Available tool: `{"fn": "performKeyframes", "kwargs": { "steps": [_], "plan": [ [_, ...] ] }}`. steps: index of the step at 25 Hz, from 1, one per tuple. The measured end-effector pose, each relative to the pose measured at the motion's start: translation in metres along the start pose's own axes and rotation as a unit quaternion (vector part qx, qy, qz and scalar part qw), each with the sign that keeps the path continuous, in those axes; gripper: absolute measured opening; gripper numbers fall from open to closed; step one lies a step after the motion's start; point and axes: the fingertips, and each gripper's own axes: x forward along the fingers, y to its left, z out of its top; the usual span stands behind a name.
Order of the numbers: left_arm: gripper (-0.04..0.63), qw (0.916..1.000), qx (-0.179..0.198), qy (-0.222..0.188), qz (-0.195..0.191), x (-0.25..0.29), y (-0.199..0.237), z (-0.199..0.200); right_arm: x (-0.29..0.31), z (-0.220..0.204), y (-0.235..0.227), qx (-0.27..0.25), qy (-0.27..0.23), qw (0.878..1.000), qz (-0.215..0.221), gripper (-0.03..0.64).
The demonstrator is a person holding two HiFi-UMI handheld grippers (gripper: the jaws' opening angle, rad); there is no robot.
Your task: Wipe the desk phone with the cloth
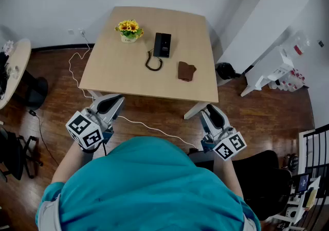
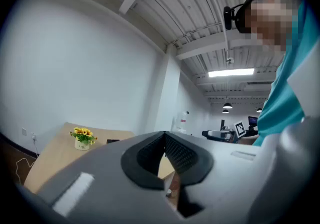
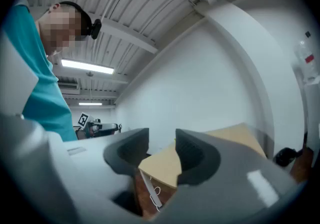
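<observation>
- the phone [image 1: 162, 45] lies flat near the middle of the desk [image 1: 118, 78], a little towards the far side.
- its coiled cord [image 1: 152, 64] loops on the desk just in front of it, to the left.
- the cloth [image 1: 186, 71], brown and crumpled, lies near the phone on its right, closer to the near edge and not touching it.
- a pot of yellow flowers [image 1: 129, 30] stands left of the phone by the far edge.
- the person, in a teal shirt [image 1: 149, 183], stands short of the desk.
- the left gripper [image 1: 114, 100] is held level close to the body, off the desk's near left corner. its fingers [image 2: 150, 153] meet at the tips with nothing between them.
- the right gripper [image 1: 212, 111] is held level off the near right corner. its fingers [image 3: 192, 150] stand a narrow gap apart and empty, with a desk corner showing through the gap.
- both are well apart from phone and cloth.
- a white cable [image 1: 139, 124] trails over the wood floor [image 1: 257, 117] before the desk's near edge.
</observation>
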Motion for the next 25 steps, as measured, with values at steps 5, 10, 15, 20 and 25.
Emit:
{"fn": "performKeyframes", "kwargs": {
  "steps": [5, 10, 15, 20, 25],
  "plan": [
    [0.005, 1.0, -0.008, -0.002, 0.002, 0.025, -0.019, -0.005, -0.014, 0.0, -0.025, -0.014, 0.011, 1.0, 0.007, 0.16],
    [0.005, 0.9998, -0.017, 0.009, 0.004, 0.036, -0.011, -0.016, 0.004, -0.015, -0.046, -0.019, 0.035, 0.999, 0.012, 0.16],
    [0.005, 0.9994, -0.034, 0.004, 0.011, 0.038, 0.055, -0.017, 0.064, -0.045, -0.063, -0.017, 0.074, 0.997, 0.007, 0.188],
    [0.005, 0.9994, -0.023, 0.014, -0.022, 0.055, 0.149, -0.016, 0.154, -0.079, -0.086, -0.029, 0.12, 0.992, -0.021, 0.237],
    [0.005, 0.9962, 0.0, 0.04, -0.078, 0.082, 0.204, -0.009, 0.211, -0.125, -0.13, -0.062, 0.243, 0.967, -0.037, 0.331]
  ]
}}
